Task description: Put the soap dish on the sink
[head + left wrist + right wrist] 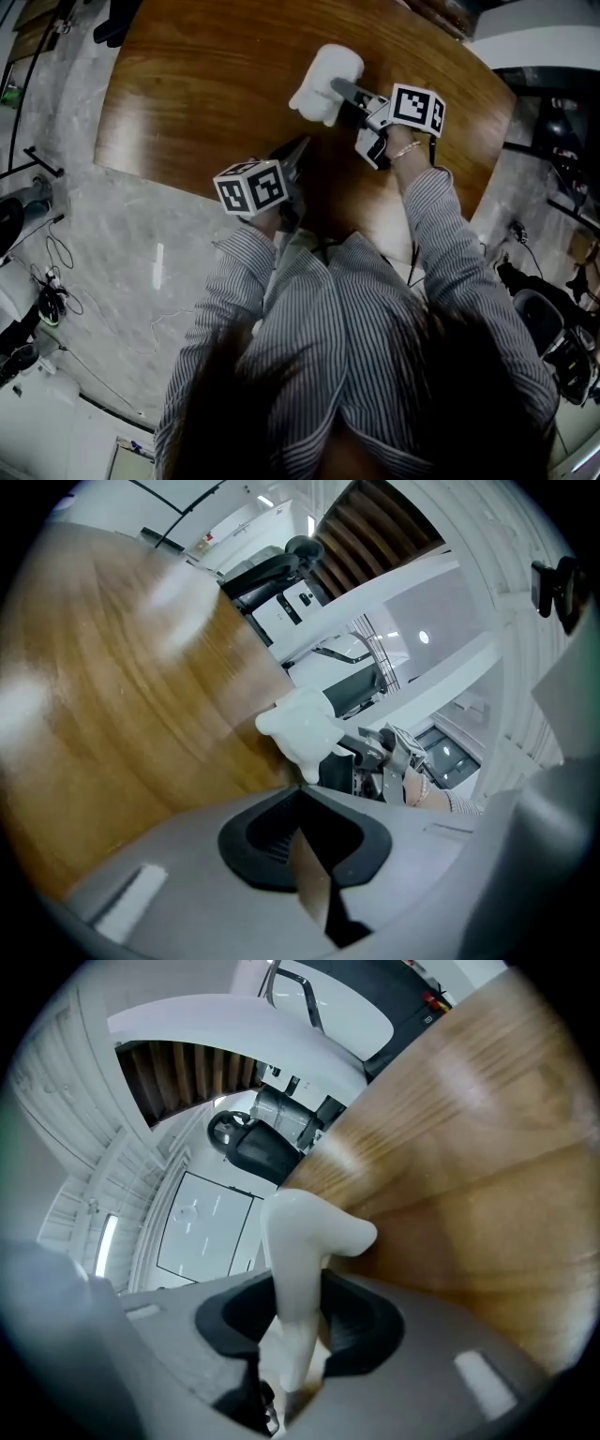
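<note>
White, glossy and rounded, the moulded soap dish point(323, 80) hangs over the polished brown wooden worktop point(197, 84) in the head view. The right gripper point(344, 92) grasps it by one end, so it could swivel or drop. Grey marble floor point(122, 262) lies around. In the left gripper view, the left gripper point(302, 829) has its jaws pressed together, empty. In the right gripper view, the jaws pinch the dish's thin edge. No sink shows.

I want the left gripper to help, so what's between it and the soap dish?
Only bare wooden table shows between the left gripper and the soap dish, clearest in the head view.
</note>
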`<state>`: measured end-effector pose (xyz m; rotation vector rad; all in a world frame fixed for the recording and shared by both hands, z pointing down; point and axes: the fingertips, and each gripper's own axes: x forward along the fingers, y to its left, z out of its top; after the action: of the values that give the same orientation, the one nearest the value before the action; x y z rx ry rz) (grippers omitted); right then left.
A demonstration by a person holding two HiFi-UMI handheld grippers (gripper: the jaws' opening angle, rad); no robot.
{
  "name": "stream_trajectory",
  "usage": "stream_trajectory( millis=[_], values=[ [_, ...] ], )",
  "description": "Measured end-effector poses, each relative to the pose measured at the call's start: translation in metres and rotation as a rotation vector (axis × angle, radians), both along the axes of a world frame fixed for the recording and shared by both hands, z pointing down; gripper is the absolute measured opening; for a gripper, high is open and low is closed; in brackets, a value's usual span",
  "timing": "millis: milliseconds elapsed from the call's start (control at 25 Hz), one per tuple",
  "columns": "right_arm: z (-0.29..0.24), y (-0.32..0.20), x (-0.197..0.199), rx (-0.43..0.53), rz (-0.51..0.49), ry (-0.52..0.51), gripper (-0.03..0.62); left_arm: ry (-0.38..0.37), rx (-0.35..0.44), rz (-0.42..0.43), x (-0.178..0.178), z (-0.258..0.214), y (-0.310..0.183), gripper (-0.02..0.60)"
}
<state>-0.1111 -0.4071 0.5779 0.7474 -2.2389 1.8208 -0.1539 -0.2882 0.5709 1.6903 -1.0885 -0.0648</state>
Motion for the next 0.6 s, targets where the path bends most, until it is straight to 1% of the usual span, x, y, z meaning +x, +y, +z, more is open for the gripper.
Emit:
stream_trajectory(
  millis=[80,200,320,440,600],
  values=[
    [0.001,-0.001,0.001,0.004,0.003,0.017,0.135,0.004,0.004,0.009,0.001,-0.001,-0.001,-0.006],
    [0.004,0.001,0.003,0.007,-0.019,0.056,0.14,0.01,0.012,0.014,0.003,-0.003,-0.002,-0.006],
    [0.007,0.002,0.006,-0.007,-0.029,0.09,0.149,0.012,0.012,0.009,-0.001,-0.005,-0.004,-0.006],
    [0.008,0.002,0.011,0.002,-0.033,0.124,0.155,0.012,0.011,0.002,-0.006,-0.005,-0.005,-0.006],
    [0.0,-0.001,0.021,0.025,-0.014,0.133,0.173,-0.002,0.002,-0.002,-0.01,-0.002,-0.007,-0.006]
  ],
)
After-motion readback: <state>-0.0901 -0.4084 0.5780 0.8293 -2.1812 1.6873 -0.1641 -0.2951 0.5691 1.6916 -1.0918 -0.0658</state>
